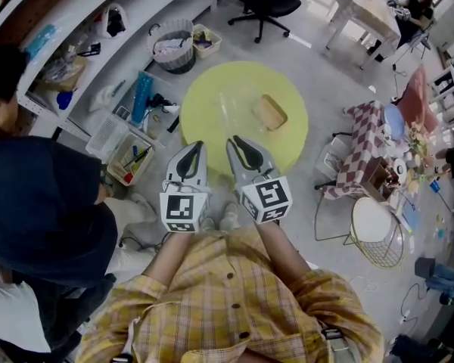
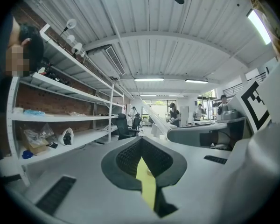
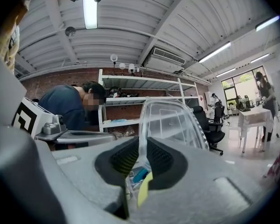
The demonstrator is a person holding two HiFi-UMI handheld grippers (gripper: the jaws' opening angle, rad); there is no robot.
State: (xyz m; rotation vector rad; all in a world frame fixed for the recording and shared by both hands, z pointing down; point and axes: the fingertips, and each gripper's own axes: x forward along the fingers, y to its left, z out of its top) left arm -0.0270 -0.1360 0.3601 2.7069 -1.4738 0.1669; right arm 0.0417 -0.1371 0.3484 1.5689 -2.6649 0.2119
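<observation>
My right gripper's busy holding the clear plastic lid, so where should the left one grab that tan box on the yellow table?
Probably take the tan box by its near long wall, coming from above. It looks open-topped and shallow on the yellow table, so one jaw can drop inside the rim and one outside.

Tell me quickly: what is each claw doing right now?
Left claw: closed, holding nothing.
Right claw: closed on a clear plastic container.
</observation>
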